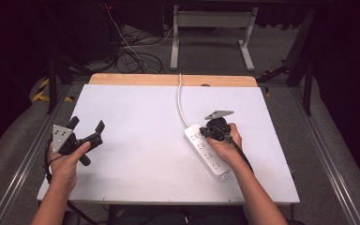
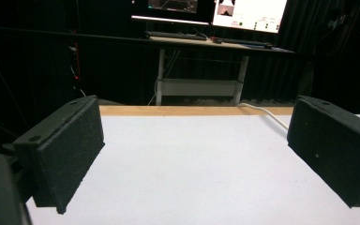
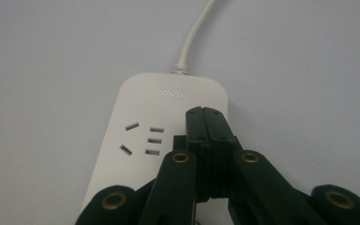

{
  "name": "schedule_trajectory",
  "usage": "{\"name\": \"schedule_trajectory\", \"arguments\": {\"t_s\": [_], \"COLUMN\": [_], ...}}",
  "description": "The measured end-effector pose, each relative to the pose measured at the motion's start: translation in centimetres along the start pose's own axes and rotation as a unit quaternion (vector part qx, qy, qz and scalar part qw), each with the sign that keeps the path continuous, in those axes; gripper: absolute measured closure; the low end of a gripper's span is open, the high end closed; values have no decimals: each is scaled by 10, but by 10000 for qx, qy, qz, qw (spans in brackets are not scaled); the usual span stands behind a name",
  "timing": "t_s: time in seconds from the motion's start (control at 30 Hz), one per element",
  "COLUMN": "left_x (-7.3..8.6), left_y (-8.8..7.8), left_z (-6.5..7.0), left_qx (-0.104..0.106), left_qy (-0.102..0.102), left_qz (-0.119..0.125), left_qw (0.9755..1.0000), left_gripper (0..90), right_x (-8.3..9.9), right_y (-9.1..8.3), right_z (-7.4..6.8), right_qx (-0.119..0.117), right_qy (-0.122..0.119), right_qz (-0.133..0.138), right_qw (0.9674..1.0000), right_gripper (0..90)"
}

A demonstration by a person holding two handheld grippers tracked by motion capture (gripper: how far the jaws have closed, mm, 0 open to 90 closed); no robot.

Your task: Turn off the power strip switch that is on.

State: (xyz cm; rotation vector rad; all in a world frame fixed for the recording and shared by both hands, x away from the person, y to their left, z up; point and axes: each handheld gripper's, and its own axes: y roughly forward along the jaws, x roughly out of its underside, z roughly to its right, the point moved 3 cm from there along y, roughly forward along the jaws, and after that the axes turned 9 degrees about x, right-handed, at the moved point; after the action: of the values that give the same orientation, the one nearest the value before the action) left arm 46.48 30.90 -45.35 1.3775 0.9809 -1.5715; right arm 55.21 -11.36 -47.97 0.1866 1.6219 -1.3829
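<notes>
A white power strip (image 1: pixel 205 154) lies on the white table (image 1: pixel 136 117), right of centre, and its white cable (image 1: pixel 180 101) runs to the far edge. My right gripper (image 1: pixel 207 132) points down at the strip's cable end. In the right gripper view, the jaws of the right gripper (image 3: pixel 206 115) are shut together with nothing between them, their tips over the power strip (image 3: pixel 145 108) beside a socket group; contact cannot be told. My left gripper (image 1: pixel 86 125) hovers at the table's left side, open and empty. Its pads (image 2: pixel 68 150) stand wide apart.
The wooden far edge (image 1: pixel 168 79) of the table borders a dark floor with loose cables (image 1: pixel 131 54) and a white desk frame (image 1: pixel 211 28). The cable (image 2: pixel 267 112) crosses the far right in the left gripper view. Monitors (image 2: pixel 206 9) stand behind.
</notes>
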Motion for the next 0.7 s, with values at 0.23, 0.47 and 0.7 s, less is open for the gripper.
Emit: {"name": "schedule_trajectory", "arguments": {"t_s": [0.23,0.47,0.7], "left_x": [0,0,0], "left_y": [-1,0,0], "left_z": [0,0,0], "left_qx": [-2,6,14], "left_qy": [-4,-7,-2], "left_qz": [12,7,-2], "left_qw": [10000,10000,10000], "left_gripper": [48,49,50], "right_x": [-2,-1,-2], "right_y": [-1,-1,-1], "right_z": [-6,-5,-6], "right_qx": [265,236,268], "right_qy": [-264,-234,-248], "right_qz": [-21,-20,-27], "right_qw": [9993,9994,9993], "right_gripper": [900,900,900]}}
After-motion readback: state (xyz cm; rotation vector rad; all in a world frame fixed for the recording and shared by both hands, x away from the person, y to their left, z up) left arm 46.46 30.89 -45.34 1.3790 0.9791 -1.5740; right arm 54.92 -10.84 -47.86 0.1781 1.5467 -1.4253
